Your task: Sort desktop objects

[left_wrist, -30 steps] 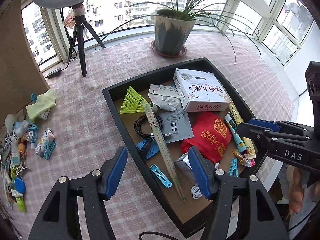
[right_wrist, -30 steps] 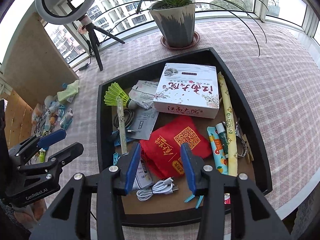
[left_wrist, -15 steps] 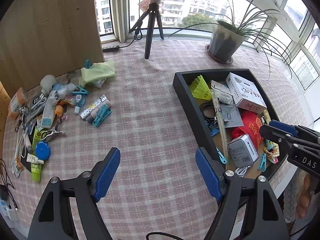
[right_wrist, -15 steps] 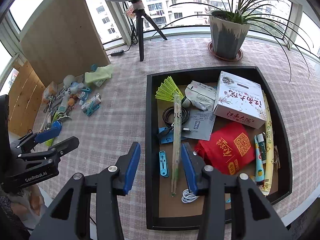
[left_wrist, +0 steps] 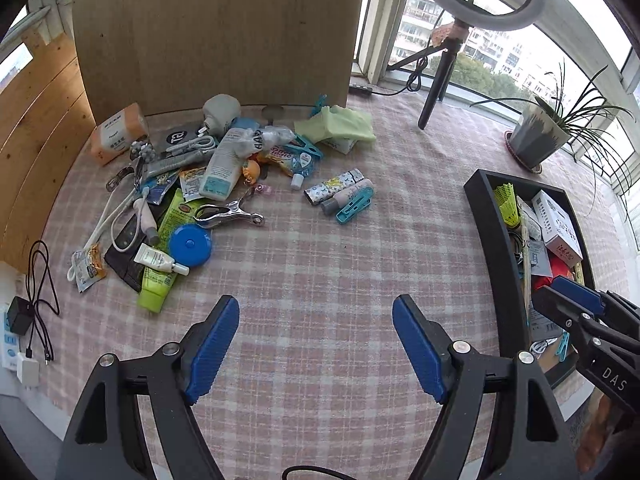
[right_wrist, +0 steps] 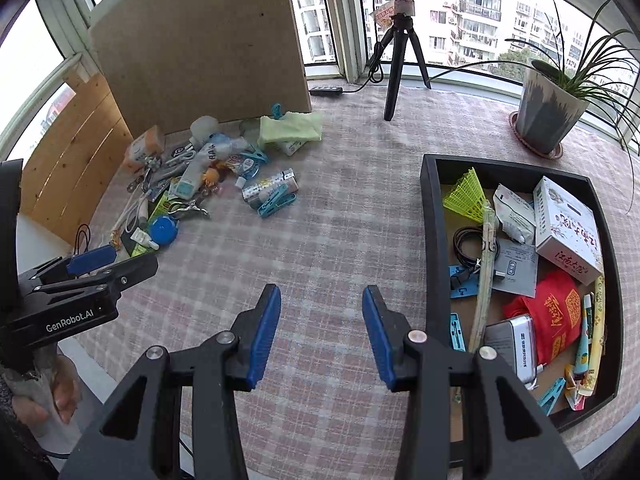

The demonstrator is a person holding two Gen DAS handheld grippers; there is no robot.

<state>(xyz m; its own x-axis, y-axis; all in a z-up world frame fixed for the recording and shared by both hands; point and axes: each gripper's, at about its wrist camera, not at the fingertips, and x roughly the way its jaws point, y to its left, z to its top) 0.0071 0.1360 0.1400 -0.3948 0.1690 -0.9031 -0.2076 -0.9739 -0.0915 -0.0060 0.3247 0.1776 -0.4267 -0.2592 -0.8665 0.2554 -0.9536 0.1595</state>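
Desktop objects lie in two groups on the checked cloth of the counter (left_wrist: 320, 280). A loose pile (left_wrist: 208, 176) occupies the upper left of the left wrist view, in front of a cardboard panel (left_wrist: 216, 32); it includes a blue round tape measure (left_wrist: 190, 245), a metal clip (left_wrist: 228, 216), a green tube (left_wrist: 162, 268), a white bottle (left_wrist: 222, 166) and a pale green cloth (left_wrist: 338, 124). A patterned tube (left_wrist: 334, 186) and a teal clothespin (left_wrist: 355, 206) sit just beside each other, slightly apart from the pile.

A black tray (right_wrist: 430, 240) at the right of the right wrist view holds a white box (right_wrist: 568, 228), a red pouch (right_wrist: 554, 316), a yellow-green shuttlecock (right_wrist: 468, 196) and a coiled black cable (right_wrist: 470, 244).

The left gripper (left_wrist: 316, 340) hangs over bare cloth, jaws wide apart, holding nothing. The right gripper (right_wrist: 322, 328) hovers over cloth left of the tray, jaws apart and empty.

A potted plant (right_wrist: 552, 108) and a ring-light tripod (right_wrist: 400, 52) stand near the windows.
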